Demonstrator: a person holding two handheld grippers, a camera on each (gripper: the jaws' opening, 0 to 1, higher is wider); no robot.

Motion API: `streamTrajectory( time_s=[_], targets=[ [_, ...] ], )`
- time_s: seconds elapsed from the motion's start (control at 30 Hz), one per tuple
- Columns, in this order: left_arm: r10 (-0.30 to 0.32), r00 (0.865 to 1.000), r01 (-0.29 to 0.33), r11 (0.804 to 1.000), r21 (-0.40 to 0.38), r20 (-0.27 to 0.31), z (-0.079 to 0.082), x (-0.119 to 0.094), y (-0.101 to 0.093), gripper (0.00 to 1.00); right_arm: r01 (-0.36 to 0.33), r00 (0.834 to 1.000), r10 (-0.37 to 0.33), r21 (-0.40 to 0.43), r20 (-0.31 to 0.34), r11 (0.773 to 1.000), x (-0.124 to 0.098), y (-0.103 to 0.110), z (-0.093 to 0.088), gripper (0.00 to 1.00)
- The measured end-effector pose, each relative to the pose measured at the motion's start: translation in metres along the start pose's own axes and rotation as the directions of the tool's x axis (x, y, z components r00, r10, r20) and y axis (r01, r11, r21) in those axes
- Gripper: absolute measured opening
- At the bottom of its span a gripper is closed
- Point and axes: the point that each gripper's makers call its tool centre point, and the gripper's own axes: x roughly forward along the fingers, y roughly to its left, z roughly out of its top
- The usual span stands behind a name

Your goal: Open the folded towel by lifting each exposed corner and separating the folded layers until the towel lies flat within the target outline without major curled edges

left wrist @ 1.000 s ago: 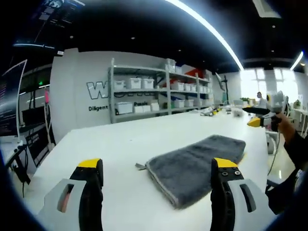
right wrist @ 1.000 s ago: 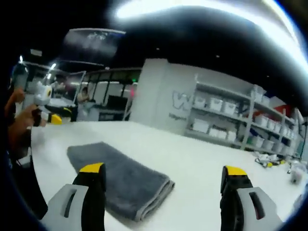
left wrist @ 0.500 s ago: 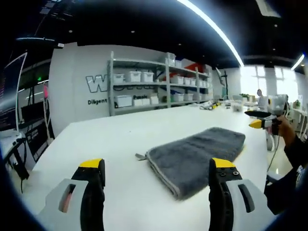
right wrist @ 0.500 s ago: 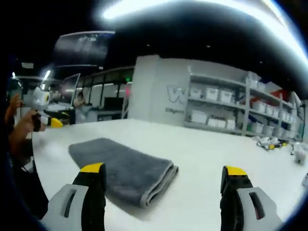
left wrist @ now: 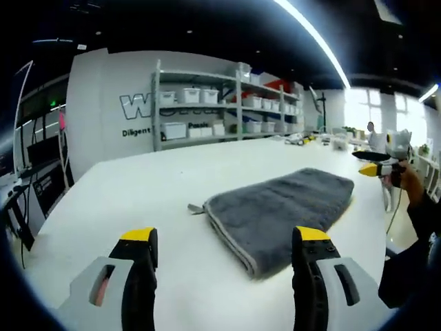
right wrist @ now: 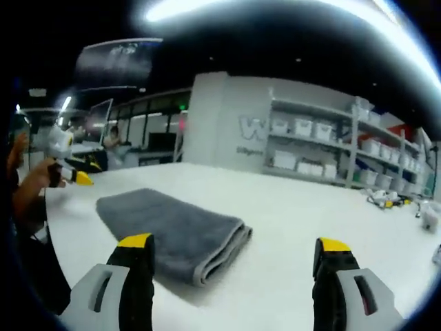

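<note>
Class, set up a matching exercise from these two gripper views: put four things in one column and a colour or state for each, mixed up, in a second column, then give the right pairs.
Things:
1. towel
2. table
3. left gripper
4. shelves

States:
A. white, bearing the towel
B. open, holding nothing
C. grey, folded
D. against the wall, stocked with white bins

Pairs: 1-C, 2-A, 3-B, 4-D

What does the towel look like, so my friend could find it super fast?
Look at the big white table in front of the shelves of white bins. The towel lies folded on it, thick and fluffy. It is dark grey with a paler edge, and a small tag sticks out at one corner.
</note>
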Motion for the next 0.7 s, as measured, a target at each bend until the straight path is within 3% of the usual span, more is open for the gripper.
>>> streamTrajectory(
  time_s=[0.13, 0.3, 0.47, 0.7],
  targets=[
    [-0.025, 0.999, 0.024, 0.999, -0.022, -0.024, -0.008, 0.005, -0.008, 0.65, -0.005, 0.999, 0.006, 0.039, -0.034, 0.999, 0.011, 0.004, -0.011, 0.95],
    [-0.063, 0.997, 0.062, 0.998, -0.025, -0.046, -0.012, 0.011, -0.020, 0.58, -0.029, 0.998, 0.032, 0.070, -0.053, 0.997, 0.015, 0.009, -0.019, 0.70],
    [-0.078, 0.993, 0.075, 0.997, -0.034, -0.090, -0.024, 0.019, -0.024, 0.54, -0.054, 0.995, 0.059, 0.075, -0.076, 0.996, 0.018, 0.017, -0.026, 0.61],
    [-0.098, 0.989, 0.086, 0.990, -0.116, -0.107, -0.034, 0.026, -0.028, 0.46, -0.074, 0.994, 0.079, 0.066, -0.081, 0.995, 0.020, 0.027, -0.027, 0.54]
  ],
)
